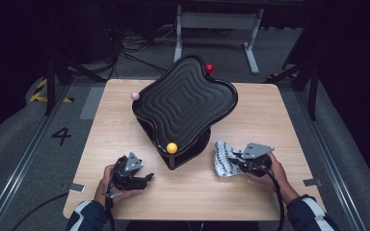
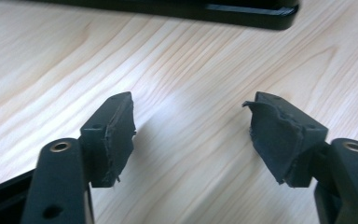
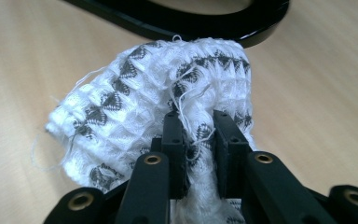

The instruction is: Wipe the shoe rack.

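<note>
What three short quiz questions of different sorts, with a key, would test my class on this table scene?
1. True or false: the right gripper is shut on the cloth.
2. What lies between the left gripper jaws: A a ball, B nothing, C cloth?
3. What colour is the ball on the black tray rim nearest the person?

Key: 1 true; 2 B; 3 yellow.

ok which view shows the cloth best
The right gripper view: the white cloth with grey pattern fills the frame, pinched between the right gripper. The high view shows it small and bunched beside the black tray. The left gripper view looks at the bare table.
</note>
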